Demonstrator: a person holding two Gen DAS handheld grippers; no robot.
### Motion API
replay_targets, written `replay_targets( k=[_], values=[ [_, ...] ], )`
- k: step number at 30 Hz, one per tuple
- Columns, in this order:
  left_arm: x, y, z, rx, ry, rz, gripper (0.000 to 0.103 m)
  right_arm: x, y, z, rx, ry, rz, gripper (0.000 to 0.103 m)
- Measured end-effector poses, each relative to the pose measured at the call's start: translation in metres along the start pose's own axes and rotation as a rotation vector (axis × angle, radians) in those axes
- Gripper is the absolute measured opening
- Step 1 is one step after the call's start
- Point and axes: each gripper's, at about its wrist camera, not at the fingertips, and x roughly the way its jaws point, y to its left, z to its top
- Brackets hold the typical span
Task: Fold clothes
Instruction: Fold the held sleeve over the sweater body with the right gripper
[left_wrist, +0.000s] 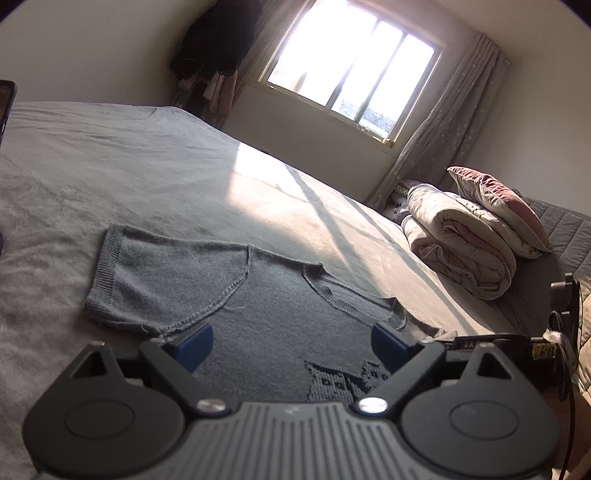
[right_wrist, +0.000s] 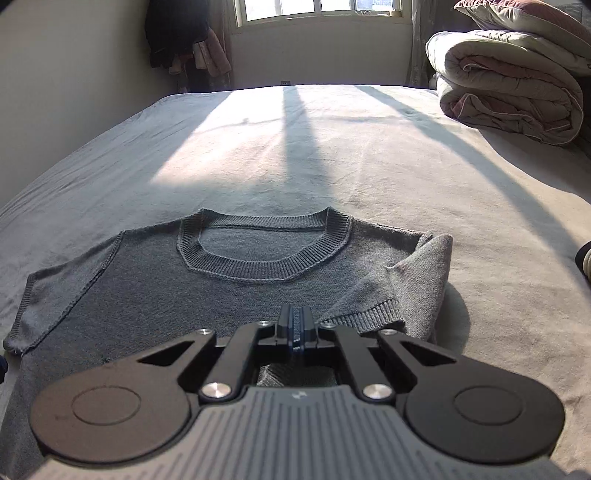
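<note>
A grey knitted sweater (right_wrist: 155, 291) lies flat on the bed (right_wrist: 332, 155), front up, its ribbed round collar (right_wrist: 264, 254) toward the window (left_wrist: 351, 66). The knit is fine and even, with raised seams at the armholes and a ribbed cuff on the short sleeve (left_wrist: 147, 269) spread out flat on one side. The other sleeve (right_wrist: 413, 288) is folded inward over the sweater's body, forming a soft peaked ridge with its ribbed hem facing the camera. A darker woven pattern (left_wrist: 343, 380) shows on the chest.

The right gripper (right_wrist: 295, 321) sits low over the sweater just beside the folded sleeve, its blue-padded jaws pressed together; whether any knit is pinched between them I cannot tell. The left gripper (left_wrist: 291, 345) hovers over the sweater's chest with its jaws wide apart and nothing between them.

The bed sheet is a plush, slightly wrinkled grey-beige. Beyond the sweater, a puffy rolled quilt (right_wrist: 509, 88) carries a velvety pillow (left_wrist: 498, 206).
</note>
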Motion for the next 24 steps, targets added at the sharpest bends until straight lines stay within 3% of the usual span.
replay_targets(
  k=[3, 8, 9, 10, 12, 21, 23, 24],
  values=[
    [-0.021, -0.003, 0.008, 0.021, -0.158, -0.014, 0.094, -0.003, 0.003, -0.001, -0.009, 0.014, 0.052, 0.003],
    [-0.045, -0.009, 0.015, 0.054, -0.339, 0.040, 0.095, -0.003, 0.000, -0.003, 0.026, 0.058, 0.016, 0.029],
    [-0.050, -0.011, 0.016, 0.064, -0.376, 0.053, 0.095, -0.003, -0.001, -0.004, 0.036, 0.062, 0.004, 0.046],
    [-0.054, -0.012, 0.018, 0.073, -0.406, 0.060, 0.095, -0.001, -0.002, -0.006, 0.045, 0.064, -0.003, 0.054],
    [-0.062, -0.013, 0.024, 0.086, -0.460, 0.060, 0.096, 0.001, -0.004, -0.009, 0.063, 0.067, -0.020, 0.054],
    [-0.065, -0.004, 0.043, 0.019, -0.440, 0.061, 0.096, 0.016, -0.002, -0.022, 0.083, 0.059, -0.154, 0.054],
    [-0.059, -0.003, 0.047, 0.015, -0.396, 0.065, 0.096, 0.018, -0.003, -0.025, 0.085, 0.045, -0.188, 0.047],
    [-0.054, -0.002, 0.050, 0.018, -0.350, 0.065, 0.099, 0.018, -0.005, -0.027, 0.088, 0.037, -0.205, 0.038]
  ],
)
